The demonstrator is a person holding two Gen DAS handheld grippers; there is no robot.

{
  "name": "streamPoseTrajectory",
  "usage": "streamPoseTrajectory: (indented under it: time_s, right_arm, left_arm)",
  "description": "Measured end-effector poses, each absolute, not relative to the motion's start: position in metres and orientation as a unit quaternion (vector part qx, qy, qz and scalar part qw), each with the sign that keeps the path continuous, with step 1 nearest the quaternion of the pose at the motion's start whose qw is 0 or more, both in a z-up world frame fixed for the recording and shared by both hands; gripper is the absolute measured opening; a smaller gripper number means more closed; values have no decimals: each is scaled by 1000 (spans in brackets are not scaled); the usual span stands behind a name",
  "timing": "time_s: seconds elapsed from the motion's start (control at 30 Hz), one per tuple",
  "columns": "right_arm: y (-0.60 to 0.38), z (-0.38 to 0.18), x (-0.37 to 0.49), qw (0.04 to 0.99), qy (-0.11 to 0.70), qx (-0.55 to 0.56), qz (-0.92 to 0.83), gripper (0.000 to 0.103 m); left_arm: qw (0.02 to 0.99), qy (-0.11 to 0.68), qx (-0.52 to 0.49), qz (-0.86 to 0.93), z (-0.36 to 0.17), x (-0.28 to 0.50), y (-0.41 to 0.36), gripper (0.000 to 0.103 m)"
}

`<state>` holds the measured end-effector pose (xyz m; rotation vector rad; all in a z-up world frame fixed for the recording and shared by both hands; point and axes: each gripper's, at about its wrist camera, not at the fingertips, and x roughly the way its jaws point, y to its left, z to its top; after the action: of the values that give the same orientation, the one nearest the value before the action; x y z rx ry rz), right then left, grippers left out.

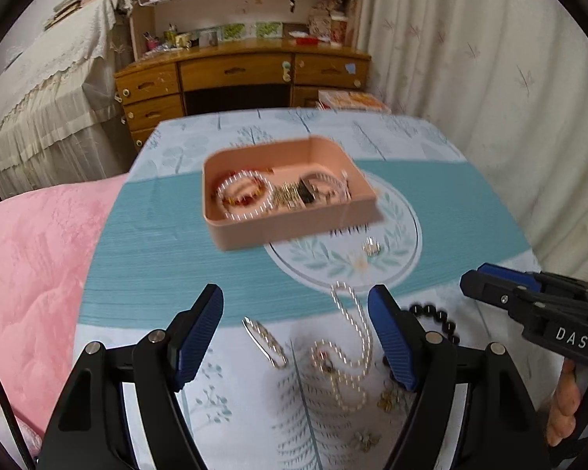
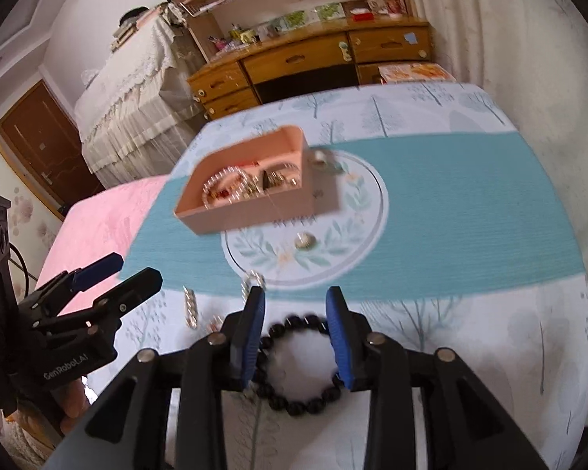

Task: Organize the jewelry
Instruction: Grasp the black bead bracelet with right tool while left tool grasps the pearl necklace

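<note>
A pink box (image 1: 294,231) (image 2: 254,211) stands mid-table and holds a pearl bracelet (image 1: 247,196), red beads and gold pieces. Loose on the cloth lie a pearl necklace (image 1: 352,337), a silver clip (image 1: 264,338), a small silver ring (image 1: 371,248) (image 2: 304,241) and gold earrings (image 1: 388,399). My left gripper (image 1: 295,301) (image 2: 137,268) is open above the necklace, with nothing between its pads. My right gripper (image 2: 296,297) (image 1: 478,278) is open over a black bead bracelet (image 2: 298,368) (image 1: 439,317), which lies flat on the cloth between the fingers; the pads do not press on it.
The table wears a teal and white tree-print cloth (image 1: 156,258). A pink quilt (image 1: 31,274) lies at its left edge and a curtain (image 1: 490,98) hangs at the right. A wooden desk (image 1: 235,74) stands behind. Another small silver piece (image 2: 321,156) sits beside the box.
</note>
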<state>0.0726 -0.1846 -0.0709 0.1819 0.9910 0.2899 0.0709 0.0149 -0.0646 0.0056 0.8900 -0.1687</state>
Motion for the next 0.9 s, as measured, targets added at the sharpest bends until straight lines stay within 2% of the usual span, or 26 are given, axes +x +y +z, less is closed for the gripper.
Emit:
streamPoseTrajectory:
  time_s: [0.43, 0.7, 0.73, 0.8, 0.9]
  right_arm:
    - [-194, -123, 62, 830, 539, 61, 126, 33]
    - [-164, -131, 55, 839, 526, -57, 127, 32]
    - [-161, -131, 54, 841, 521, -72, 124, 31]
    - [-157, -132, 50, 847, 509, -100, 117, 18]
    - [-160, -132, 49, 847, 508, -90, 129, 15]
  left_arm:
    - [865, 493, 24, -92, -111, 62, 8, 75]
    - [843, 512, 87, -143, -122, 56, -11, 75]
    - [839, 517, 90, -146, -123, 56, -11, 75]
    - [833, 525, 87, -148, -125, 58, -11, 75]
    - [827, 538, 70, -148, -127, 62, -7, 75]
